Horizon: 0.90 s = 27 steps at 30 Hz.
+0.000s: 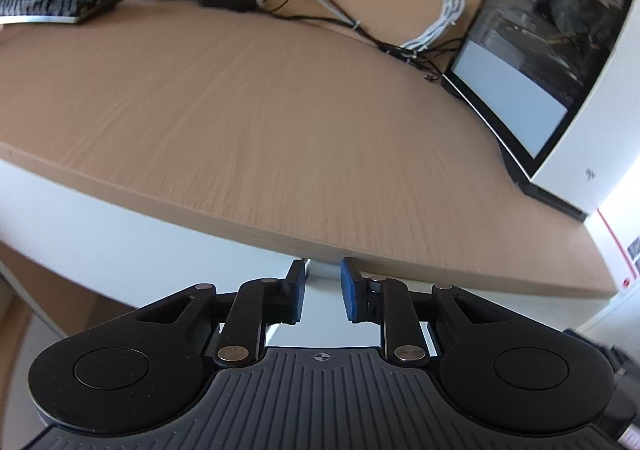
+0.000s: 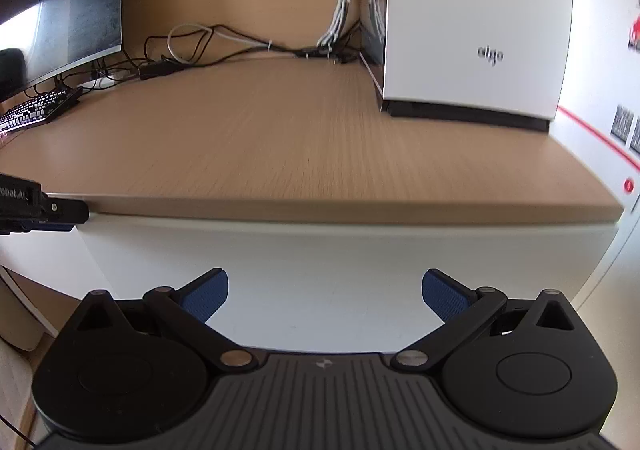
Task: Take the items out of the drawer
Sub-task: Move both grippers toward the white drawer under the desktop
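The left gripper (image 1: 323, 290) tilts down at the desk's front edge, its blue pads (image 1: 349, 292) a little apart, with a pale part of the white drawer front (image 2: 320, 270) between them; whether they press on it is unclear. The right gripper (image 2: 325, 296) points down at the same drawer front below the wooden desktop (image 2: 320, 154), jaws spread wide and empty. No items are visible.
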{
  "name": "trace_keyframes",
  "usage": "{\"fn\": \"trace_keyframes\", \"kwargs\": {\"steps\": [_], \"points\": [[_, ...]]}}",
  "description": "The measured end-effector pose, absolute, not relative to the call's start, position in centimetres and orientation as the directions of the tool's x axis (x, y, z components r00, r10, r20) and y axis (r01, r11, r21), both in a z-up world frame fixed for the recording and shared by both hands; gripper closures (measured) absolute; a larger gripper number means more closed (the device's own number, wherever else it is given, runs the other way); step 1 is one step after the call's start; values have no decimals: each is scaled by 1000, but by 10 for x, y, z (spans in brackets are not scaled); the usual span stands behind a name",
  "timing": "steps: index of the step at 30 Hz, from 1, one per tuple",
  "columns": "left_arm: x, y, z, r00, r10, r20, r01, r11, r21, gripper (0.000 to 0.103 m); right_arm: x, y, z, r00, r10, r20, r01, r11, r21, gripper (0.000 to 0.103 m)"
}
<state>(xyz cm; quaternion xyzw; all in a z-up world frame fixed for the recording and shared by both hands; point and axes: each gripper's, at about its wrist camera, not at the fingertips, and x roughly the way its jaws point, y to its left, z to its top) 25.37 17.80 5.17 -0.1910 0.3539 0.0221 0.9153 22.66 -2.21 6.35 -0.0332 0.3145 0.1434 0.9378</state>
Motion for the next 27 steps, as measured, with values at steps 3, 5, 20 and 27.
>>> {"fn": "trace_keyframes", "kwargs": {"steps": [3,5,20,27], "points": [[253,180,50,748,-101,-656,-188,916,-354,80,226,-20,62,754,251,-607,-304,952,15,0],[253,179,50,749,-96,-655,-183,921,-343,80,227,-20,61,749,249,-614,-304,953,15,0],[255,181,50,746,-122,-655,-137,934,-331,79,233,-17,61,728,227,-647,-291,957,9,0],[255,182,50,742,-134,-657,-124,936,-331,79,236,-18,61,725,223,-651,-288,958,8,0]]}}
